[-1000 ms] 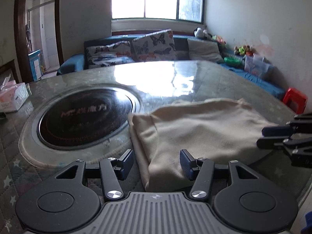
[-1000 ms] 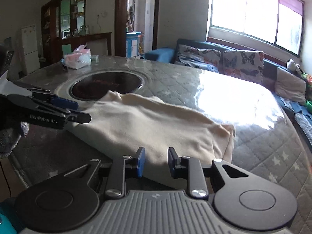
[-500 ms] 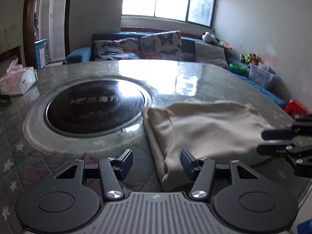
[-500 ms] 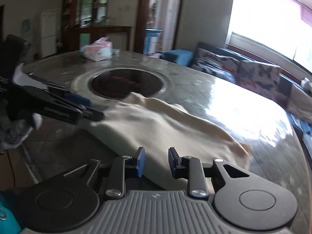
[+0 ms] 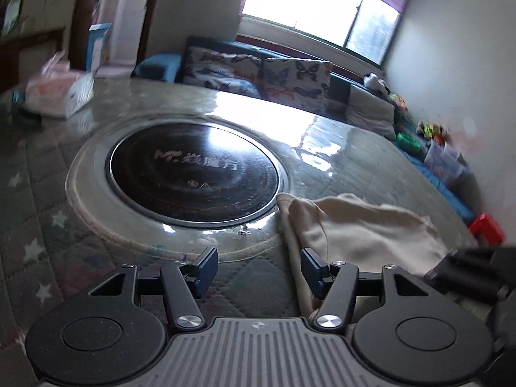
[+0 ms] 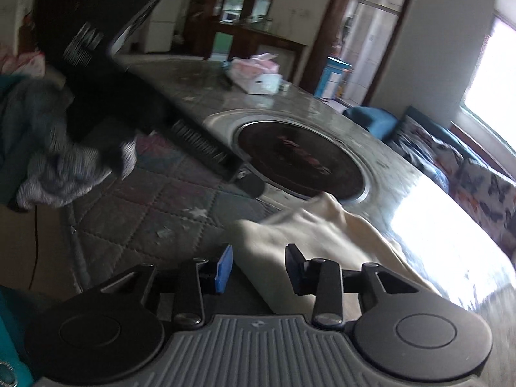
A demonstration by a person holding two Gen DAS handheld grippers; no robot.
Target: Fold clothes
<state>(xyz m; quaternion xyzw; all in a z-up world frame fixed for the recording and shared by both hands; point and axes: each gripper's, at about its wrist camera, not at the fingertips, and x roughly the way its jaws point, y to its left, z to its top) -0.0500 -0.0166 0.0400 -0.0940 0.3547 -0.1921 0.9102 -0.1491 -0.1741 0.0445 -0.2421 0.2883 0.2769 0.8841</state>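
A folded cream-coloured fabric garment lies on a round glass-topped table laid over a grey quilted cover with pale stars, its near corner just beside the round black induction cooktop set into the table's centre. The left gripper, seen from its own wrist camera, hangs low over the table edge with its blue-padded fingers spread wide and nothing between them; the right-hand finger sits over the garment's left edge, though contact cannot be judged. From the right wrist camera, the right gripper has its fingers moderately apart and empty, the cream garment lying beneath and ahead of them. The left gripper crosses that view as a blurred black bar held by a hand in a grey knitted glove. A pink-and-white tissue box rests on the far side of the table, well apart from the garment. Beyond the table, butterfly-print cushions line a blue sofa under a bright window.
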